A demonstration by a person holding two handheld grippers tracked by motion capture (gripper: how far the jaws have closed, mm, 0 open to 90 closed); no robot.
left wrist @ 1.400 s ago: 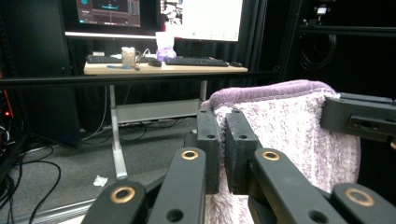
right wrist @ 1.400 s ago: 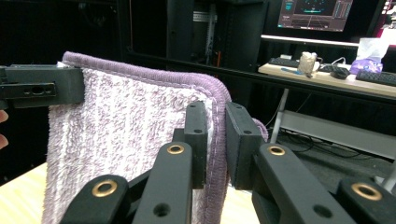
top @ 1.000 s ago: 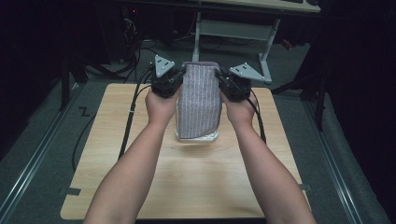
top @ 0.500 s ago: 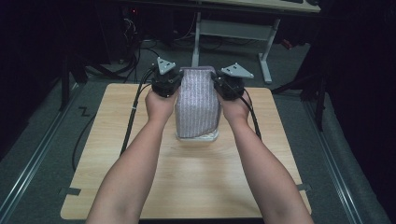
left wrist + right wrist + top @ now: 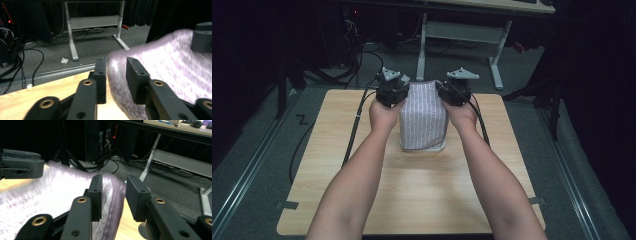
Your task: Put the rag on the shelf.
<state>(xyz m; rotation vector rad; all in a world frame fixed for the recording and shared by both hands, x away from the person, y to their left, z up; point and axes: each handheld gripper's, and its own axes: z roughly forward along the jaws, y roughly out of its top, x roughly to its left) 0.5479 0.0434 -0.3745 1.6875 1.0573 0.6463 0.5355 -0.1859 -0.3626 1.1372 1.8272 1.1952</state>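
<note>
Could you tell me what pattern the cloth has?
Pale lilac-grey cloth with fine stripes, clearest in the high view.

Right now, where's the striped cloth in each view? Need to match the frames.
High view: striped cloth centre of the table, held up between both grippers.
Left gripper view: right half, edge between the jaws.
Right gripper view: left half, edge between the jaws.
Shared landmark: white desk frame.

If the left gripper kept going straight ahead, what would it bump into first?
Probably nothing soon. The left gripper already has the striped cloth's edge between its jaws; beyond lies open floor, then the white desk frame, though depth is unclear.
</note>
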